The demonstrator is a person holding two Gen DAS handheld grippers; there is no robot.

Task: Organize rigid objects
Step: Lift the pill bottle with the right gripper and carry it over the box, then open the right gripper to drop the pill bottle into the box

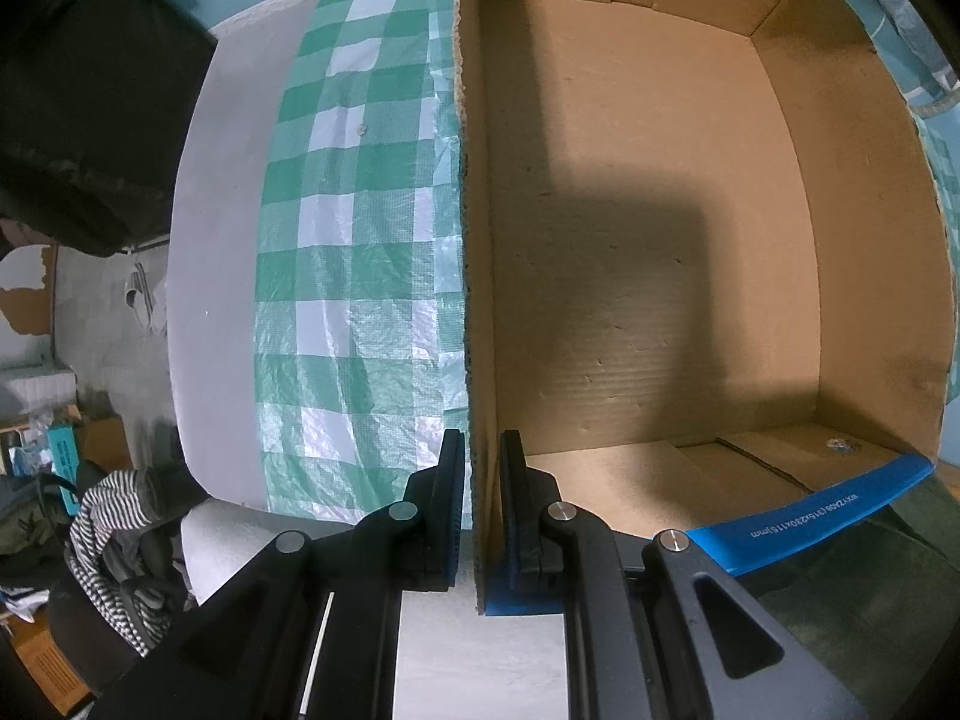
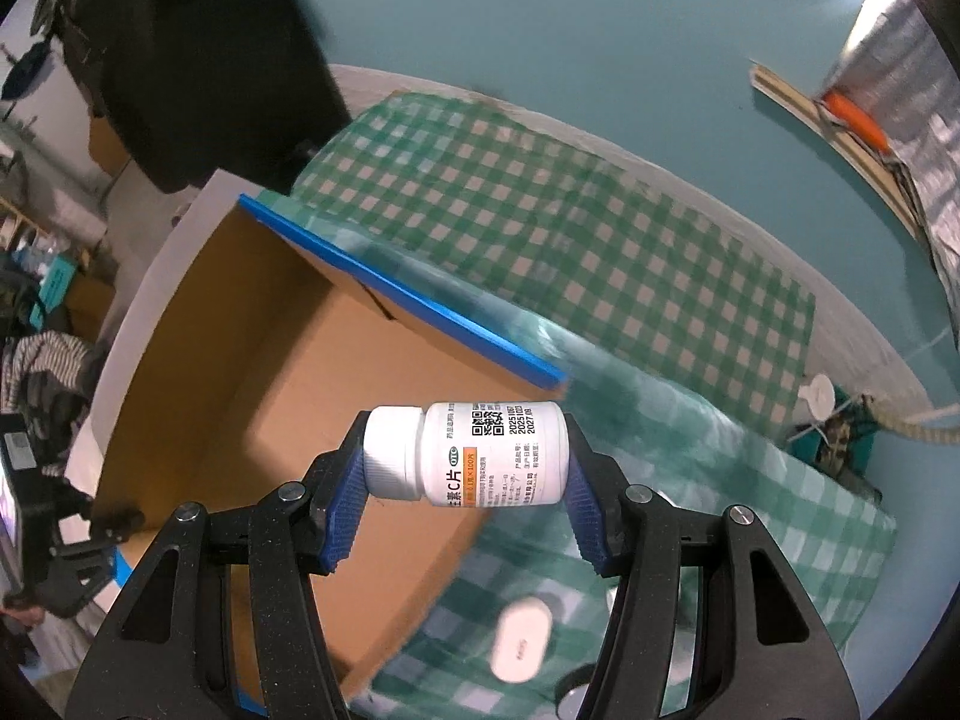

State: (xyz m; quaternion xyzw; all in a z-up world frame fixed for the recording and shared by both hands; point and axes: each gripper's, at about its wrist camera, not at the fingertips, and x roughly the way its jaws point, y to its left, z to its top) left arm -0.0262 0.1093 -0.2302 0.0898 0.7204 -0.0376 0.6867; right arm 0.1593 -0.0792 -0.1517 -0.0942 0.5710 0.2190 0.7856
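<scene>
Green-checked plastic cloth covers the bench (image 2: 600,228). My left tool (image 1: 480,480) is clamped on the near wall of the empty brown cardboard box (image 1: 648,240). My right tool (image 2: 465,459) grips a white pill bottle (image 2: 474,456) sideways above the box's right edge. Nothing boxed yet; a white oval case (image 2: 521,639) waits on the cloth.

Left tongs (image 1: 480,516) pointing straight down, jaws pinching nearly closed. Right tongs (image 2: 465,480) tilting steeply downward, jaws clamping at half-width.

white bottle (image 2: 480,456); green-white checked cloth (image 2: 540,210); brown box (image 1: 660,240)
</scene>
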